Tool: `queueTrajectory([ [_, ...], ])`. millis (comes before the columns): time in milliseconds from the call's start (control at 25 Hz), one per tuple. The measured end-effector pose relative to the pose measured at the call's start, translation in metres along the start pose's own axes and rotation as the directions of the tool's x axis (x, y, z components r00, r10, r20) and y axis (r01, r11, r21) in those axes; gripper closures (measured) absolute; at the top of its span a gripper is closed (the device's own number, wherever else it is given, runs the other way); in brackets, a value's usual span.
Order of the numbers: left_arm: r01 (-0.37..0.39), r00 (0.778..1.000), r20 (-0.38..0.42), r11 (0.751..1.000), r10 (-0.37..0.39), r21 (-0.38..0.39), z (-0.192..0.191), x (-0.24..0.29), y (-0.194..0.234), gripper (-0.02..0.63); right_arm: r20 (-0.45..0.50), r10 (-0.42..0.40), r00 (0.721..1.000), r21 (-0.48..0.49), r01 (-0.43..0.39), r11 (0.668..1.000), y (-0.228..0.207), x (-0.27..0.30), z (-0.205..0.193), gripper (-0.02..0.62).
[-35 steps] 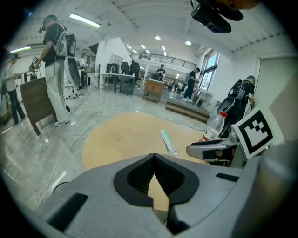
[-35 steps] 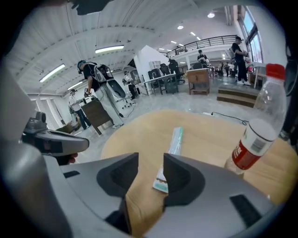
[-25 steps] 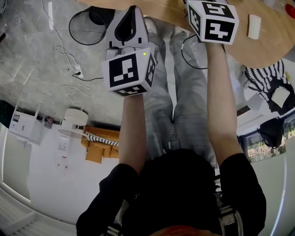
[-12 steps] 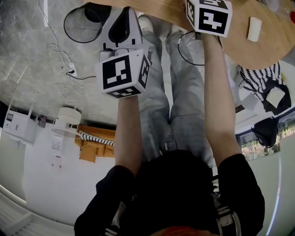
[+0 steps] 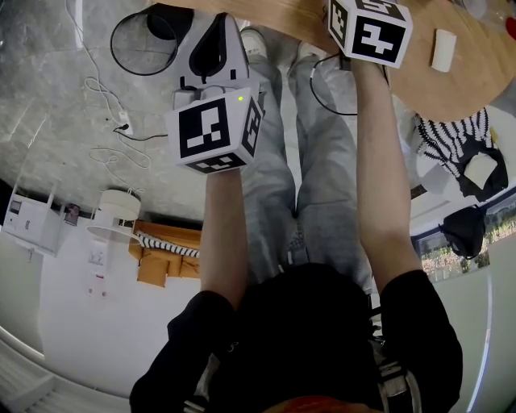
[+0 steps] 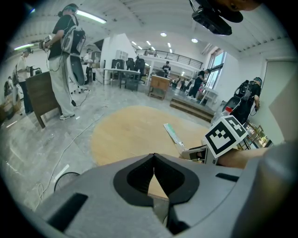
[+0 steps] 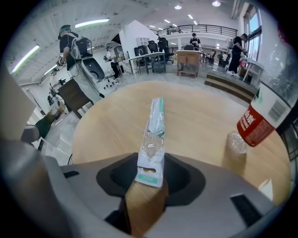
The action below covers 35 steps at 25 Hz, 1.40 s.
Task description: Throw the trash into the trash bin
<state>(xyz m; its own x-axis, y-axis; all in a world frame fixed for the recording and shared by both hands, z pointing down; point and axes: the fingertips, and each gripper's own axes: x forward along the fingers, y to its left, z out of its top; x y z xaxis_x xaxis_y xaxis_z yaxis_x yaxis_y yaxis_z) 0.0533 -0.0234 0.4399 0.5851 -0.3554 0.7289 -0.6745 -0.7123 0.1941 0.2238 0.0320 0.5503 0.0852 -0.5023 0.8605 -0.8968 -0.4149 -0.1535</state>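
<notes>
A long clear wrapper with green print point(image 7: 153, 135) lies on the round wooden table point(image 7: 205, 116). Its near end sits between the jaws of my right gripper point(image 7: 150, 159). Those jaws stand apart on either side of it and have just been closing a little. In the left gripper view the wrapper point(image 6: 173, 134) runs away from the right gripper point(image 6: 199, 153). My left gripper point(image 6: 153, 157) hovers at the table edge, shut with nothing in it, and its jaws point(image 5: 232, 18) hang over the floor. A black round bin point(image 5: 149, 39) stands on the floor to its left.
A clear bottle with a red label point(image 7: 260, 111) stands on the table at the right. A small white object point(image 5: 443, 47) lies on the tabletop point(image 5: 459, 85). Cables trail across the grey floor point(image 5: 105, 113). People and desks are far behind.
The right gripper's cube has tipped slightly. Both hands otherwise keep their places, and the head view has shifted a little.
</notes>
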Motion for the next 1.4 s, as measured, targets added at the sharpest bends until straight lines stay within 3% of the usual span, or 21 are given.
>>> queueTrajectory([
  [880, -0.002, 0.999, 0.034, 1.000, 0.002, -0.003, -0.013, -0.029, 0.000, 0.601, 0.109, 0.063, 0.992, -0.027, -0.060, 0.998, 0.030, -0.041, 0.000, 0.434],
  [1400, -0.082, 0.992, 0.088, 0.992, 0.090, -0.094, -0.025, -0.072, 0.045, 0.601, 0.167, 0.191, 0.967, -0.179, -0.161, 0.971, 0.116, -0.079, 0.023, 0.436],
])
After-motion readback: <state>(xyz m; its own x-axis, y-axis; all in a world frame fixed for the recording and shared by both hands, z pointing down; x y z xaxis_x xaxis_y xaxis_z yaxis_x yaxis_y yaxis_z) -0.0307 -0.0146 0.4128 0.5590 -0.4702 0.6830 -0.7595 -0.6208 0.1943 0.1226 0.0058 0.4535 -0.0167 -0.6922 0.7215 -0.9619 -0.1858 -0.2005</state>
